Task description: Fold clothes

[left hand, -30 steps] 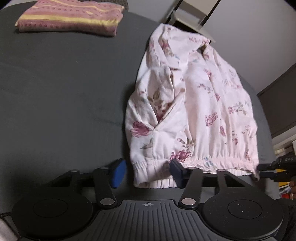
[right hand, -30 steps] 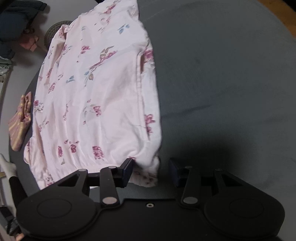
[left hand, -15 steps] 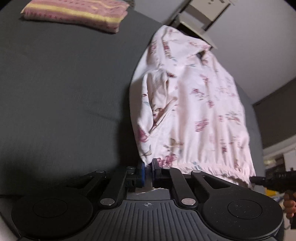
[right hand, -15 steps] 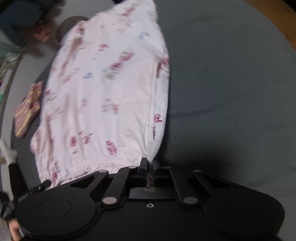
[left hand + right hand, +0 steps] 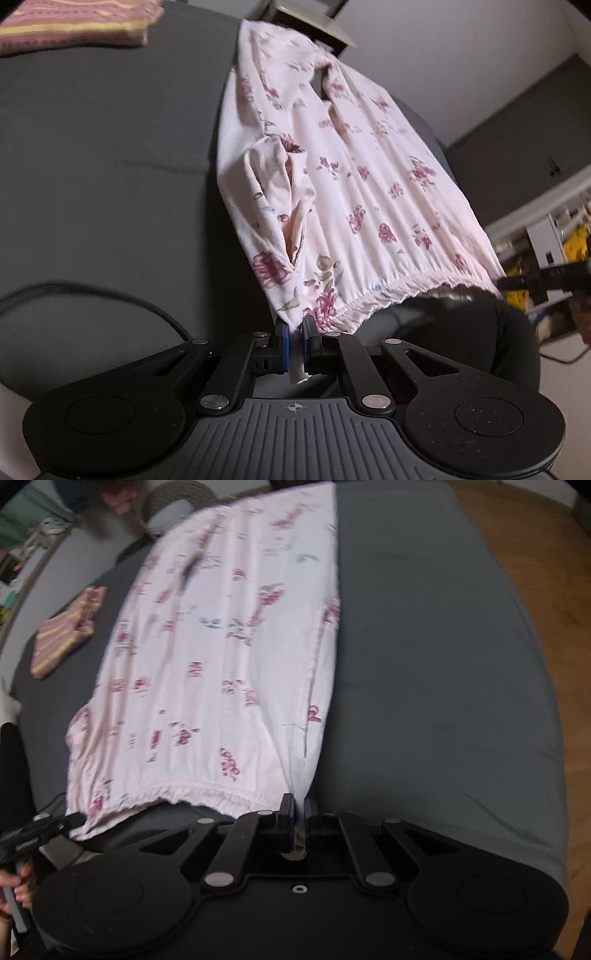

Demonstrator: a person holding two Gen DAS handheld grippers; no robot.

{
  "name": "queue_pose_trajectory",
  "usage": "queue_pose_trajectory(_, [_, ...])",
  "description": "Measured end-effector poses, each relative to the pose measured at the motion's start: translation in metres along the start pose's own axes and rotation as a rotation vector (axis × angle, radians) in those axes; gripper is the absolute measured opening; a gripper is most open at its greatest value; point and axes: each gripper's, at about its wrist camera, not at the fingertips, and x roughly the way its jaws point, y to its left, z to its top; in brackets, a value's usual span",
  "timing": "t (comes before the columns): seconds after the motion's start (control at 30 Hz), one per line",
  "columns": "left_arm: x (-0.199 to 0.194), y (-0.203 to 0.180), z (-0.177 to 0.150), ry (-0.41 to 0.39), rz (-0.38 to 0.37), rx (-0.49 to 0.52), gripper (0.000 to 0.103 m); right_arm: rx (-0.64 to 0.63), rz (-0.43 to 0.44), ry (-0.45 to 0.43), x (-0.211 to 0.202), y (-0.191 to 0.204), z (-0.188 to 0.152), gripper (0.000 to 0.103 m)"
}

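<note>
Dark grey bed (image 5: 424, 635) fills most of both views; wooden floor (image 5: 535, 554) shows at the right edge of the right wrist frame. A pale pink floral garment (image 5: 351, 177) runs from the upper centre of the left wrist frame down to the lower centre, its gathered elastic hem (image 5: 399, 288) raised off the bed with shadow beneath. In the right wrist view the same garment (image 5: 229, 646) spans the upper centre to lower left, blurred. A folded striped cloth (image 5: 77, 22) lies at the upper left, apart from the garment; it also appears at the left of the right wrist frame (image 5: 66, 635). The left hand-held gripper (image 5: 294, 339), lower centre, is pressed together on one hem corner. The right hand-held gripper (image 5: 300, 816), lower centre, pinches the opposite hem corner. A black cable (image 5: 110, 291) curves at the lower left.
</note>
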Motion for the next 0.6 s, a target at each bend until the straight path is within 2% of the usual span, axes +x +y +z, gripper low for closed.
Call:
queue_pose_trajectory(0.13, [0.017,-0.003,-0.003,0.018,0.040,0.058,0.007,0.074,-0.012,0.042,0.034,-0.018,-0.005,0.005])
queue_pose_trajectory(0.3, [0.013,0.003,-0.001,0.034,0.063,0.099,0.008,0.078,-0.043,0.071,0.071,-0.009,-0.011,0.007])
queue_pose_trajectory(0.37, [0.011,0.006,0.000,0.040,0.071,0.115,0.022,0.057,-0.067,0.062,0.076,-0.003,-0.014,0.010])
queue_pose_trajectory(0.4, [0.011,0.007,0.000,0.044,0.076,0.123,0.026,0.043,-0.084,0.055,0.076,0.001,-0.014,0.019])
queue_pose_trajectory(0.43, [0.010,0.008,0.001,0.047,0.080,0.131,0.033,0.025,-0.110,0.043,0.074,0.005,-0.014,0.030])
queue_pose_trajectory(0.47, [0.004,0.013,0.002,0.046,0.083,0.131,0.039,0.005,-0.136,0.028,0.070,0.009,-0.014,0.031])
queue_pose_trajectory(0.6, [-0.033,0.033,0.008,-0.064,0.077,0.127,0.043,-0.079,-0.222,-0.135,0.032,0.037,-0.011,0.032])
